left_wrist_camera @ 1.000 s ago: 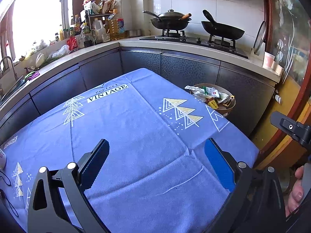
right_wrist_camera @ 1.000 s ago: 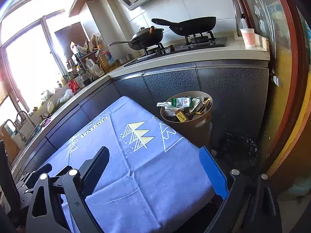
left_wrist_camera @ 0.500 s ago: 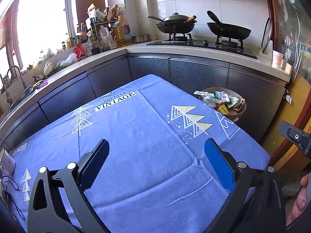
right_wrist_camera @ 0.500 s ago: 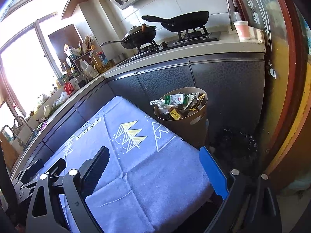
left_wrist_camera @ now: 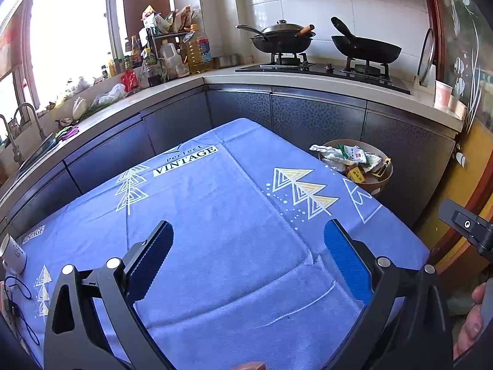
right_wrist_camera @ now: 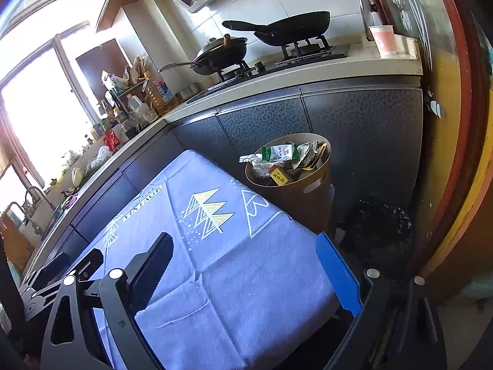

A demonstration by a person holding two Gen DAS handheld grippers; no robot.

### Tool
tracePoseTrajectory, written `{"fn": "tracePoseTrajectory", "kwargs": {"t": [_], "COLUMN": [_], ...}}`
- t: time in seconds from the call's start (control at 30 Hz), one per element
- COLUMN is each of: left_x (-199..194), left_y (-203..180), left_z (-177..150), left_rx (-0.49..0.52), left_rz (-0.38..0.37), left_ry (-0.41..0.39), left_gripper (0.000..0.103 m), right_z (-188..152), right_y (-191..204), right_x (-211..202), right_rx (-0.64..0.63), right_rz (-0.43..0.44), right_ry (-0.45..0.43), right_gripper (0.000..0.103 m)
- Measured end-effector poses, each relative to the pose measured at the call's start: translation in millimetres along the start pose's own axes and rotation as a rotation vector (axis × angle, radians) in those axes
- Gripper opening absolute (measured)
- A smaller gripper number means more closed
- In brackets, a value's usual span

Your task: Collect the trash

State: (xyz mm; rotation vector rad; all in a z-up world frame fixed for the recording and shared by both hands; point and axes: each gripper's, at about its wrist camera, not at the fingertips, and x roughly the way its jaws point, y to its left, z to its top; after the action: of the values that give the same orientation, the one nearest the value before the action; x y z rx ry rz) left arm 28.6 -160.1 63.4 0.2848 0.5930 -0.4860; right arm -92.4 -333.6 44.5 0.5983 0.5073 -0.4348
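A brown round trash bin [left_wrist_camera: 382, 182] stands on the floor past the table's far right corner, full of wrappers and crumpled paper [left_wrist_camera: 345, 154]. It also shows in the right wrist view [right_wrist_camera: 305, 197] with the trash [right_wrist_camera: 283, 157] on top. The table carries a blue cloth [left_wrist_camera: 215, 215], also in the right wrist view [right_wrist_camera: 222, 265], with no loose trash seen on it. My left gripper [left_wrist_camera: 246, 259] is open and empty above the cloth. My right gripper [right_wrist_camera: 246, 262] is open and empty above the table's right edge.
A white cup [left_wrist_camera: 12, 252] and a black cable [left_wrist_camera: 18, 296] lie at the table's left edge. Dark cabinets [left_wrist_camera: 308, 117] and a counter with two pans [left_wrist_camera: 363, 49] ring the table. A black bag [right_wrist_camera: 382, 234] lies on the floor beside the bin.
Both grippers have drawn back and risen a little, so the table and bin sit slightly farther away. Both stay open and empty.
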Motion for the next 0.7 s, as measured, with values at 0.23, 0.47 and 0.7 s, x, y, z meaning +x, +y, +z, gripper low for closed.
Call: {"fn": "tracePoseTrajectory", "kwargs": {"t": [0.23, 0.47, 0.7], "left_x": [1.0, 3.2, 4.3], "left_y": [1.9, 0.0, 1.5], "left_z": [-1.9, -4.9, -7.4], "left_rx": [-0.002, 0.011, 0.006], "left_rz": [-0.013, -0.015, -0.011], "left_ry": [0.01, 0.027, 0.032], "left_gripper": [0.097, 0.097, 0.097], "right_z": [0.8, 1.7, 1.2], "right_y": [1.1, 2.5, 2.8], "right_x": [1.0, 2.0, 4.0], "right_rx": [-0.003, -0.009, -0.01], "right_rz": [0.007, 0.014, 0.016], "right_ry": [0.004, 0.009, 0.015], "right_gripper": [0.093, 0.093, 0.093]}}
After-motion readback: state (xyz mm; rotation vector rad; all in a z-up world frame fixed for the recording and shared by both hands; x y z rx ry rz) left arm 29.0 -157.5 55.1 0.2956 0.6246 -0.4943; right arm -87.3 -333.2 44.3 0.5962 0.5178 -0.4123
